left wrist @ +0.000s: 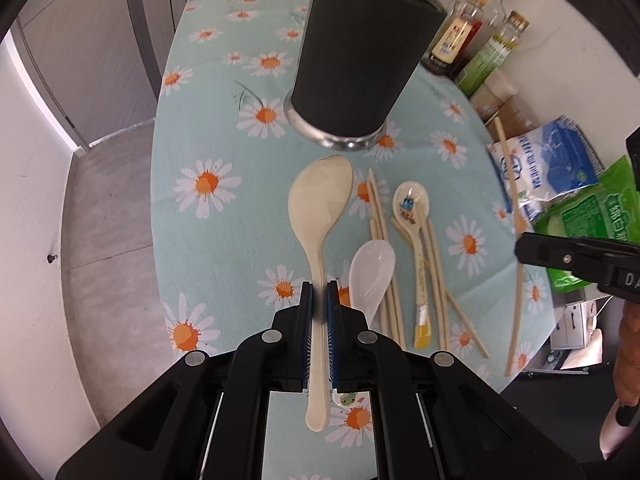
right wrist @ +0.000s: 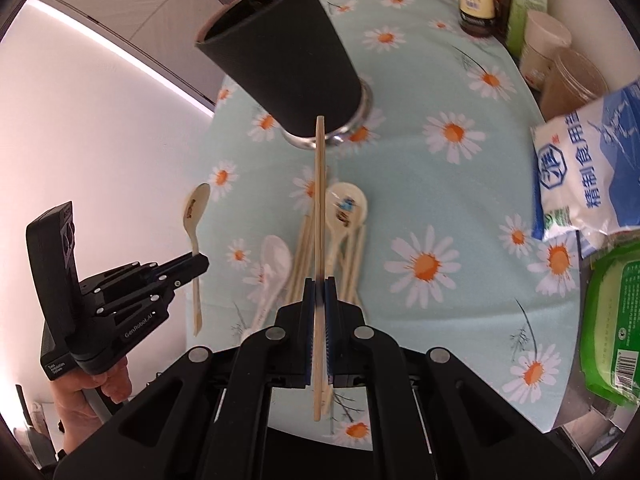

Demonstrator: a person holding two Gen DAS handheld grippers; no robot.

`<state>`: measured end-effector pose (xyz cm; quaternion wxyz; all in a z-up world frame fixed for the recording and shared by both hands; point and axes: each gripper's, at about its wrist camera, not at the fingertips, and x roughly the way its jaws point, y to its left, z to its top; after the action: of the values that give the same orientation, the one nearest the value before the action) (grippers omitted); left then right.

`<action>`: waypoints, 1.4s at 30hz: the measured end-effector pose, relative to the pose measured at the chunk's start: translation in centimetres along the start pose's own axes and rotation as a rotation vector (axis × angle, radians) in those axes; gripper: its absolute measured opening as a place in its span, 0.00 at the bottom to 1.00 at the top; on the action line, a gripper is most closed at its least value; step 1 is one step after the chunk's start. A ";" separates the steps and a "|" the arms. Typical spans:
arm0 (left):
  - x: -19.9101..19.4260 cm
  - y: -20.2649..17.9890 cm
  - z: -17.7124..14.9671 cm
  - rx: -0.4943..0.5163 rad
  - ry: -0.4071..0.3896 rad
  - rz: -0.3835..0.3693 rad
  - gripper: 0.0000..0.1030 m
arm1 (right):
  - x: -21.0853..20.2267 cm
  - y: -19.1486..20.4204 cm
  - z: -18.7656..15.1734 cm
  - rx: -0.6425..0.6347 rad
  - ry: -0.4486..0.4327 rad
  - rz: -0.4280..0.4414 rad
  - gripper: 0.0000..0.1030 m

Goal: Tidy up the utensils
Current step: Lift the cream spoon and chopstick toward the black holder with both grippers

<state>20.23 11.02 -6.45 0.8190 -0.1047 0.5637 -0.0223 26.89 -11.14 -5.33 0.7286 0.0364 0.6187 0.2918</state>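
The left tool (left wrist: 319,300) is clenched on the handle of a cream spoon (left wrist: 320,204), holding it above the surface (left wrist: 224,240) with the bowl pointing toward the black holder (left wrist: 360,60). The right tool (right wrist: 319,292) is clenched on one chopstick (right wrist: 319,200), held raised with its far tip in front of the holder's metal base. The holder stands upright on the floral cloth near the far side of the surface. Between the tools and the holder, loose utensils lie on the cloth: a white spoon (left wrist: 370,276), a printed spoon (left wrist: 412,216) and several chopsticks (left wrist: 384,248), lying in contact or overlapping in one cluster. Bottles (left wrist: 472,28) stand behind the holder to its right, and a salt bag (right wrist: 584,168) and a green packet (right wrist: 612,320) lie at the right edge of the surface.
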 end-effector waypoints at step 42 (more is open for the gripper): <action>-10.6 -1.6 16.0 0.085 -0.585 -0.164 0.05 | -8.8 5.1 14.5 -0.183 -0.636 0.067 0.06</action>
<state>31.38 13.48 9.08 0.9456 -0.1176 0.2923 -0.0810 37.74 -6.64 7.86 0.8754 0.0803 0.3298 0.3441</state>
